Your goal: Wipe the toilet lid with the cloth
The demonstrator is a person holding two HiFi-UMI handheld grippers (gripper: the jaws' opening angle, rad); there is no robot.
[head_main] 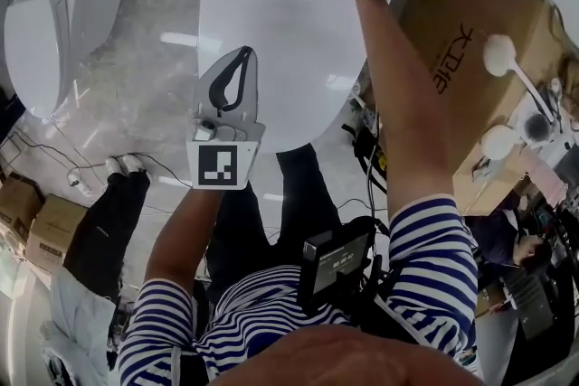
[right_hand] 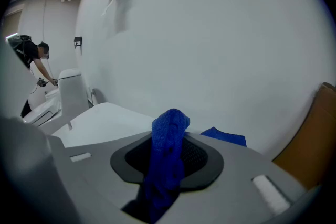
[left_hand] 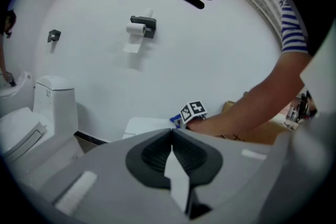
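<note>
Two hand-held grippers are over the white toilet lid (head_main: pixel 280 23), which is closed.

Right gripper (right_hand: pixel 169 131): reached to the far end of the lid, close to the white wall (right_hand: pixel 220 44), with a cardboard box (head_main: pixel 479 59) just beside the outstretched arm. Its jaws are clamped on the blue cloth (right_hand: pixel 164 176). The cloth is bunched between the pads, a fold stands up above the jaw tips, and a flat corner lies beyond the jaws near the foot of the wall. In the head view only a small blue edge shows past the marker cube at the top of the frame. Whether the cloth is pressed against the lid cannot be determined.

Left gripper (head_main: pixel 242 59): positioned at the near left edge of the lid, jaws pointing toward the wall. The jaw tips are closed together with nothing between them. Contact with the lid cannot be confirmed.

Surroundings: a toilet paper holder (left_hand: pixel 143 26) is mounted on the wall above. A second toilet (head_main: pixel 36 32) stands well apart to the left, on the marbled floor (head_main: pixel 154 4).
</note>
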